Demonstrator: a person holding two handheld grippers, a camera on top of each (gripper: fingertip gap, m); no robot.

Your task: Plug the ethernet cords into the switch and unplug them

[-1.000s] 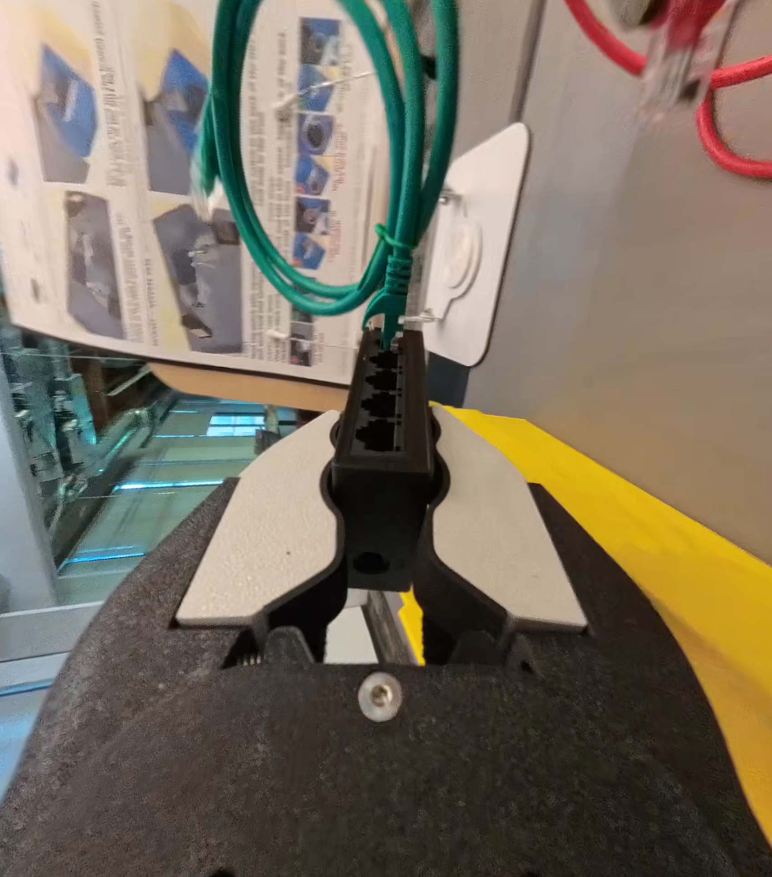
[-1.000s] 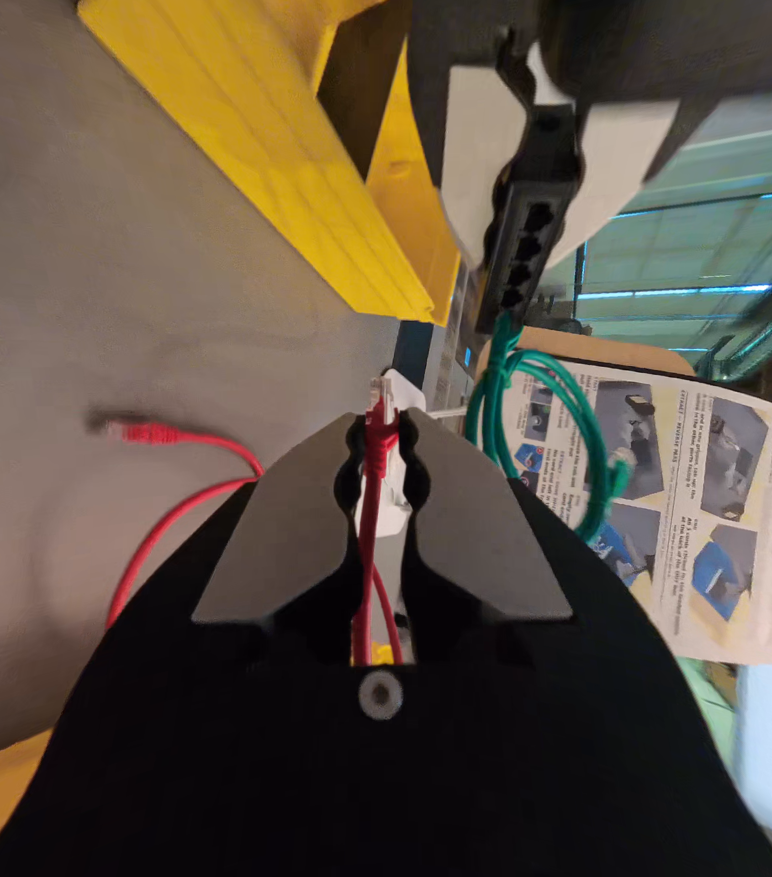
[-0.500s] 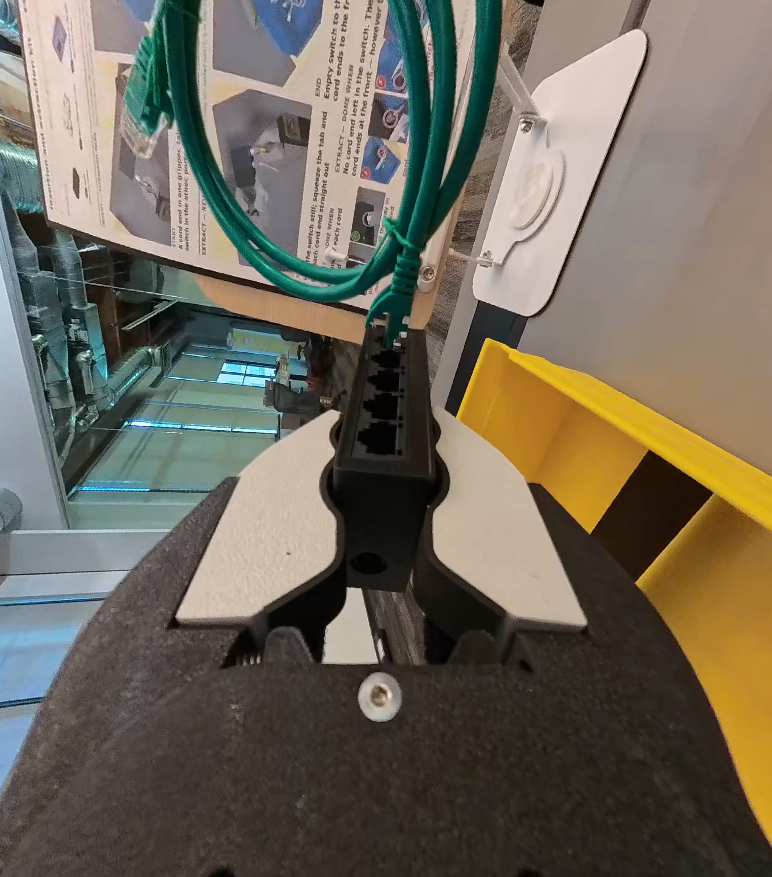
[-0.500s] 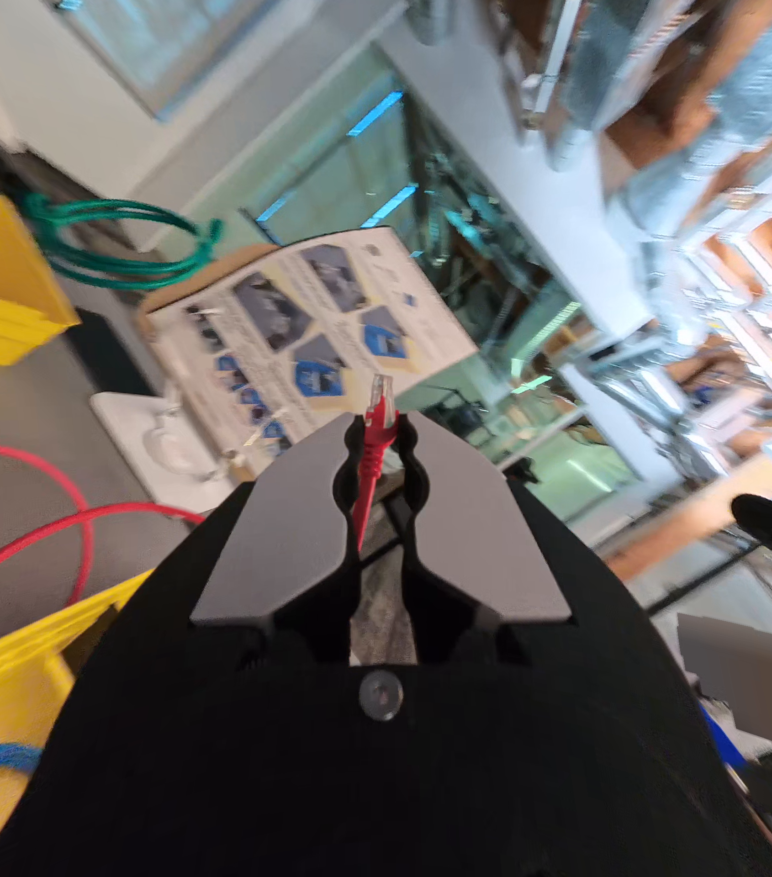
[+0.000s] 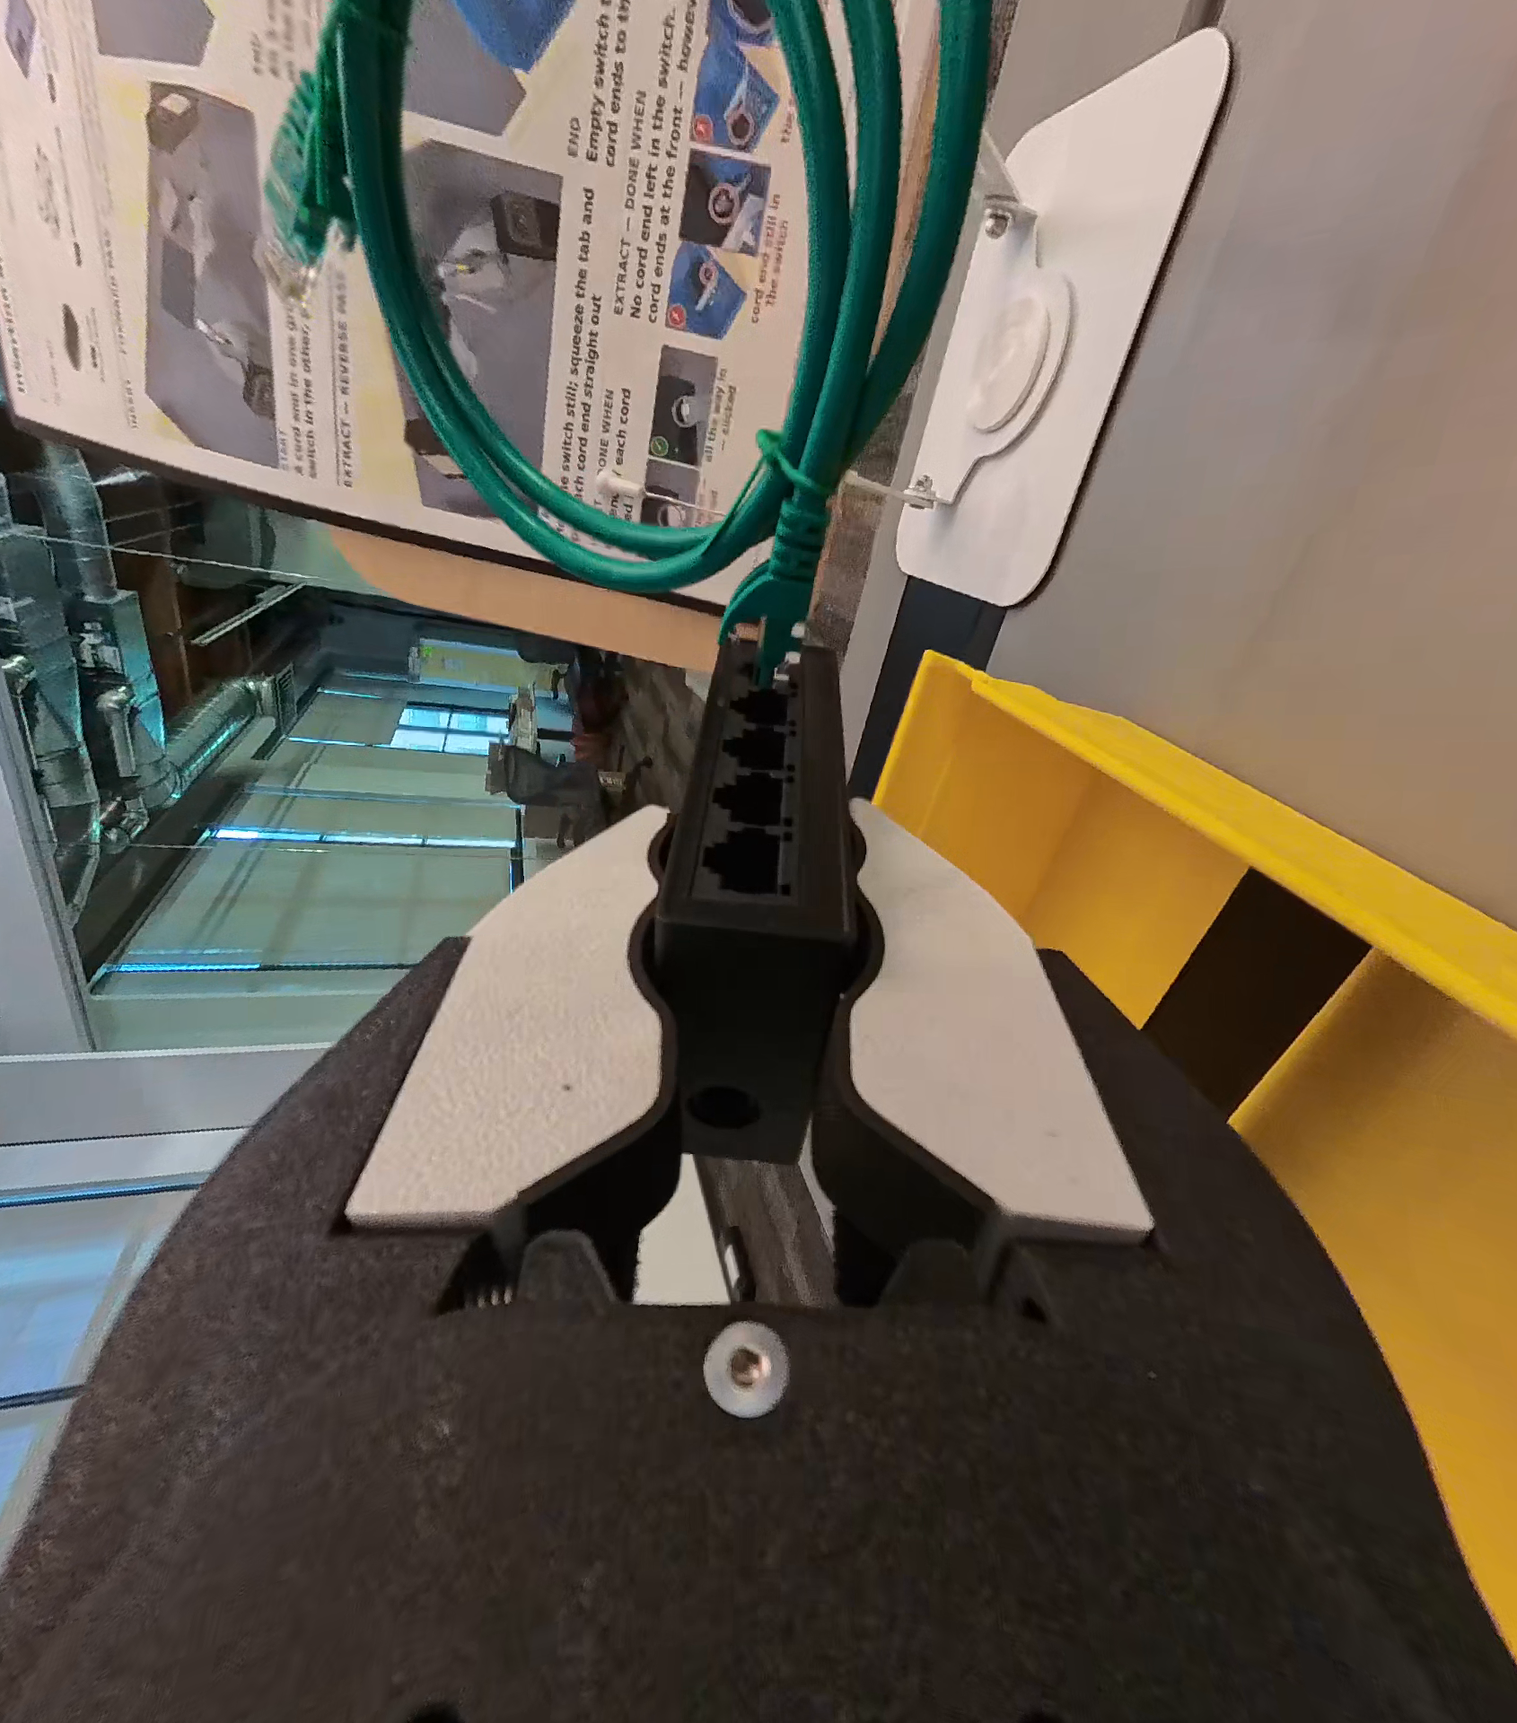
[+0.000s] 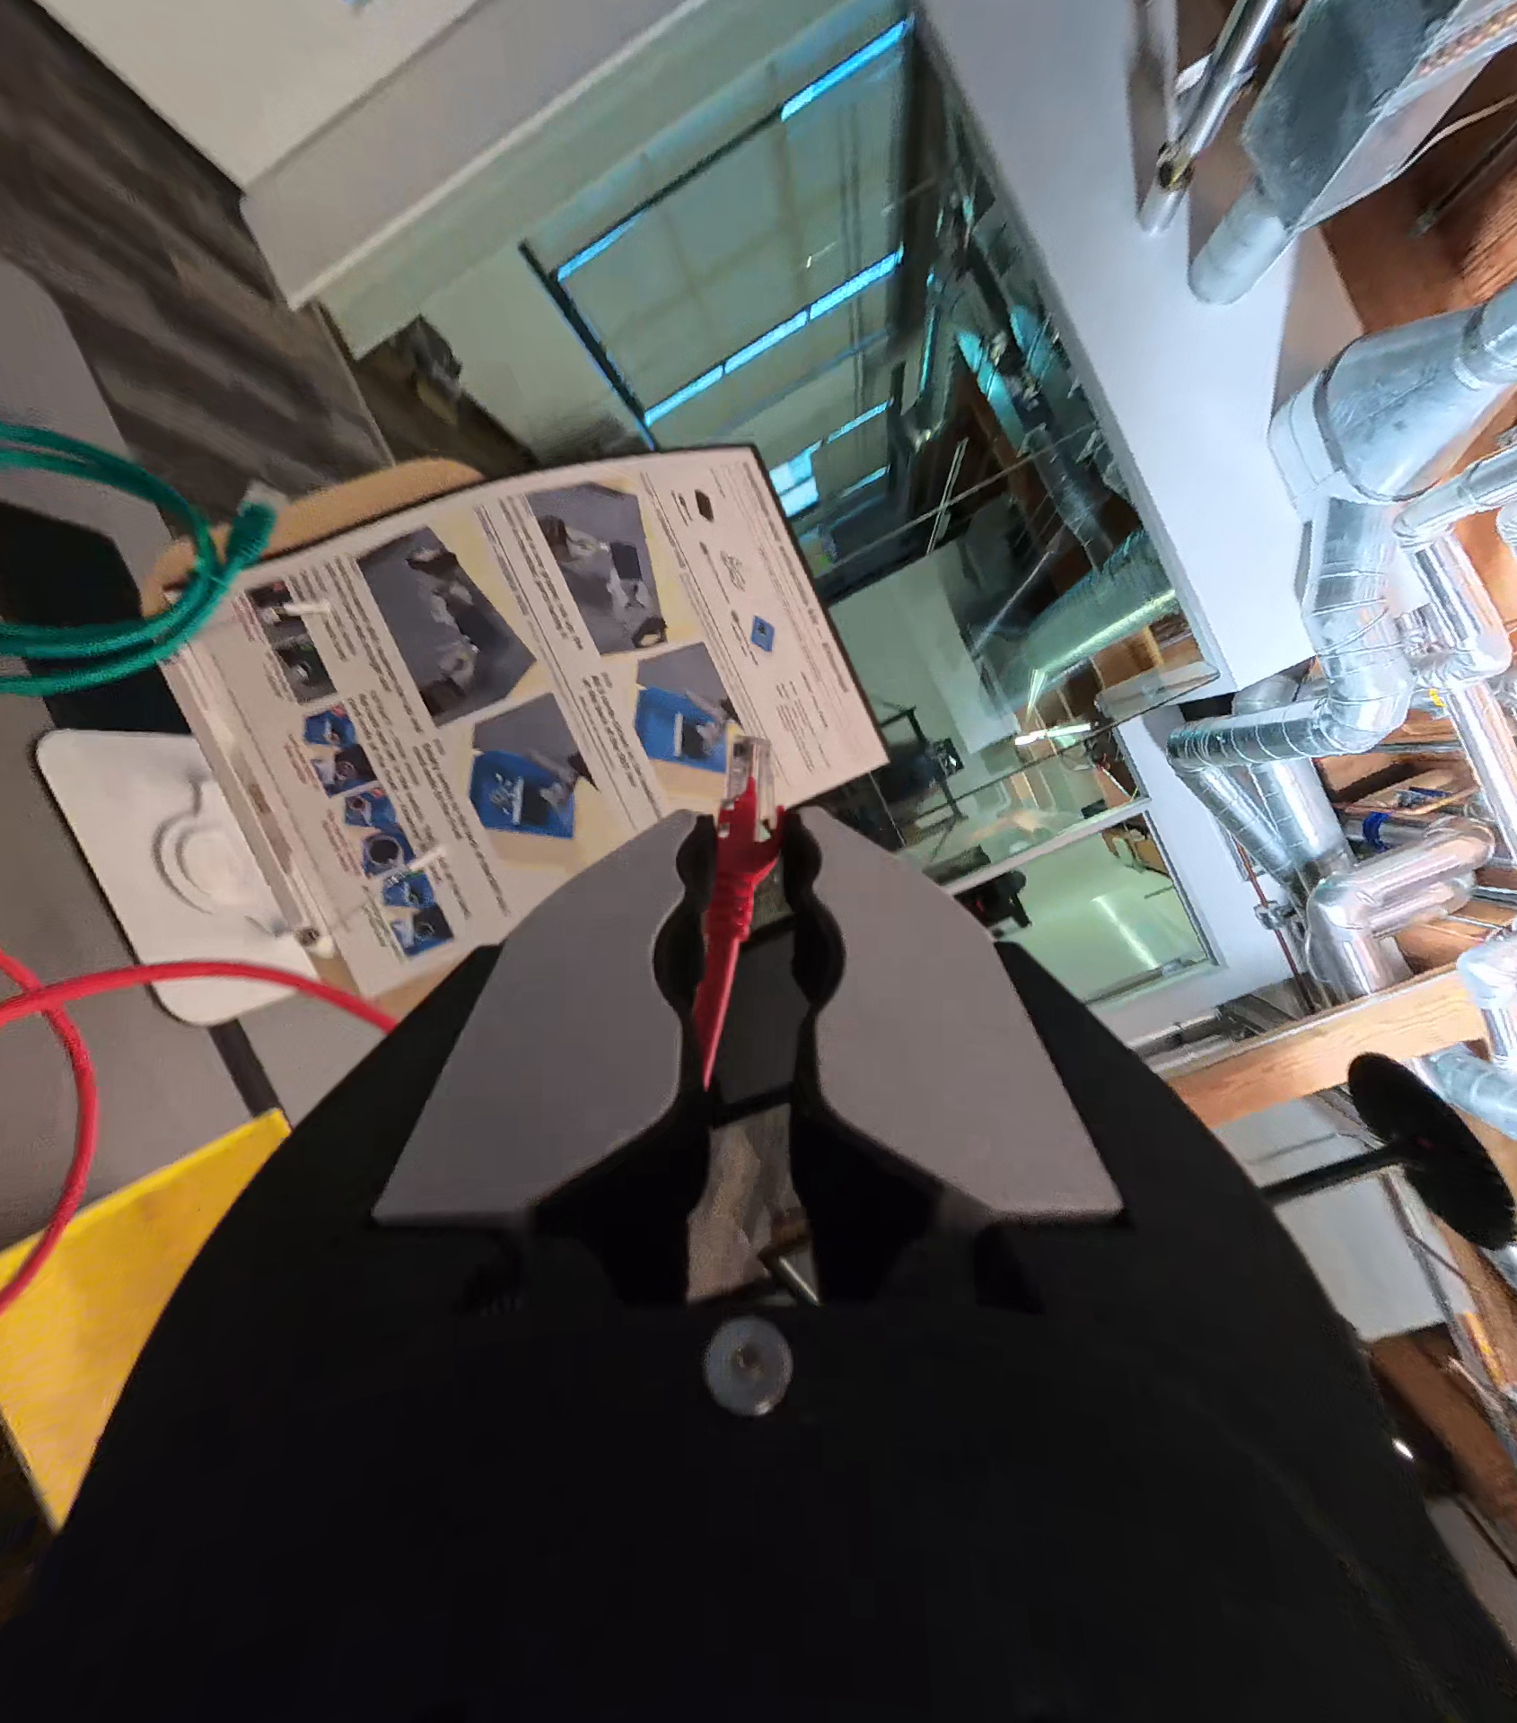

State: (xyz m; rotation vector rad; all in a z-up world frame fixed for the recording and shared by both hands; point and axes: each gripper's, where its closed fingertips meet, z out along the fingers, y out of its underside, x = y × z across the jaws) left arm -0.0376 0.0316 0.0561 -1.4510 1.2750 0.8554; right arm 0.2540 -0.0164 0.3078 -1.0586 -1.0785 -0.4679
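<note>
Switch (image 5: 759, 923): black, pinched between the pads of the left claw (image 5: 757, 932), long axis running away from the camera, port row facing up toward the lens. Farthest port taken by the green cord (image 5: 792, 559), looped above, free plug (image 5: 298, 214) dangling before the instruction sheet (image 5: 456, 233). Nearer ports bare. Yellow bin (image 5: 1296, 932) beside on the right, divided, contents not visible here. Red cord (image 6: 731, 895) pinched near its plug by the right claw (image 6: 741, 867), clear plug tip (image 6: 747, 760) pointing forward past the fingertips toward the sheet. Rest of the red cord (image 6: 37, 998) looping left, end cut off by the frame. Surroundings tilted and blurred, worktop hard to make out.
</note>
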